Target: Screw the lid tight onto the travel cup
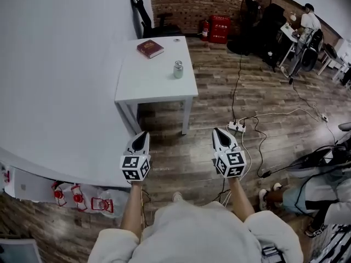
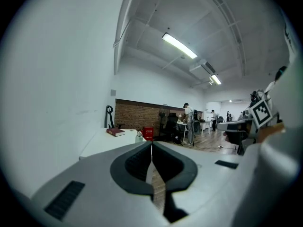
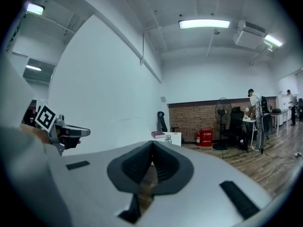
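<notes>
Both tools are held out over the brown wood-plank floor, well short of the small white rectangular tabletop that stands farther off, ahead and slightly left. The left tool has its jaws pressed together with nothing between them. The right tool, level with it and well apart to the right, is likewise closed on nothing. The small silvery metal travel cup stands upright on the tabletop near its right edge, untouched; it is too small to tell whether its lid is seated. A dark red hardback book lies farther back on the same tabletop, apart from the cup. A white power strip lies on the floor just beyond the right tool. A red box stands against the far brick wall, with a black pedestal fan to its right
</notes>
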`<state>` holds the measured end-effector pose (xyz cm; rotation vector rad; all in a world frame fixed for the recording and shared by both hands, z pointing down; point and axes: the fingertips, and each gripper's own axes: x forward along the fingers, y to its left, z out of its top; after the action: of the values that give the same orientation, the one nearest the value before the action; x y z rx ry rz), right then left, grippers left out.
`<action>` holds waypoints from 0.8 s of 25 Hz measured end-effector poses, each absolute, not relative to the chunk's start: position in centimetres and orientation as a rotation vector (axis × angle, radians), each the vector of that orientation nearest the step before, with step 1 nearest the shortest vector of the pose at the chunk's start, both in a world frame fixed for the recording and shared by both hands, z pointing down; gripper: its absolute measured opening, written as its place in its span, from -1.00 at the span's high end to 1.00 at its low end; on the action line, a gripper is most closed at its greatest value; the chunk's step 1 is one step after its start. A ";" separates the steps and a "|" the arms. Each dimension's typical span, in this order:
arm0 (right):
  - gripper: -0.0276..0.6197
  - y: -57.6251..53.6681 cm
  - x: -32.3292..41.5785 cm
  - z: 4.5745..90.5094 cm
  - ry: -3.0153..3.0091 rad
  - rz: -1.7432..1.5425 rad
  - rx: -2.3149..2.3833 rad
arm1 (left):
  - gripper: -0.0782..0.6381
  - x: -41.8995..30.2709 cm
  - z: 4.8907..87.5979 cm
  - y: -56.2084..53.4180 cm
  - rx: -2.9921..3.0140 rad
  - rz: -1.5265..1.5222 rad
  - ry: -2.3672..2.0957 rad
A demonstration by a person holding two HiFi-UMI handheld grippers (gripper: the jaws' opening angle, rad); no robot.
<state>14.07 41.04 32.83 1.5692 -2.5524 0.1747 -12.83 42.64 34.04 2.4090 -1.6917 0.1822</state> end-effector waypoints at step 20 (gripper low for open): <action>0.92 28.6 11.6 35.8 -2.491 0.205 1.602 | 0.75 -14.9 36.5 28.6 2.435 0.192 -1.605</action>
<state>11.56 28.64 35.81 1.6016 -2.4914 0.2053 -14.94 28.56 36.48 2.4354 -1.6051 0.1925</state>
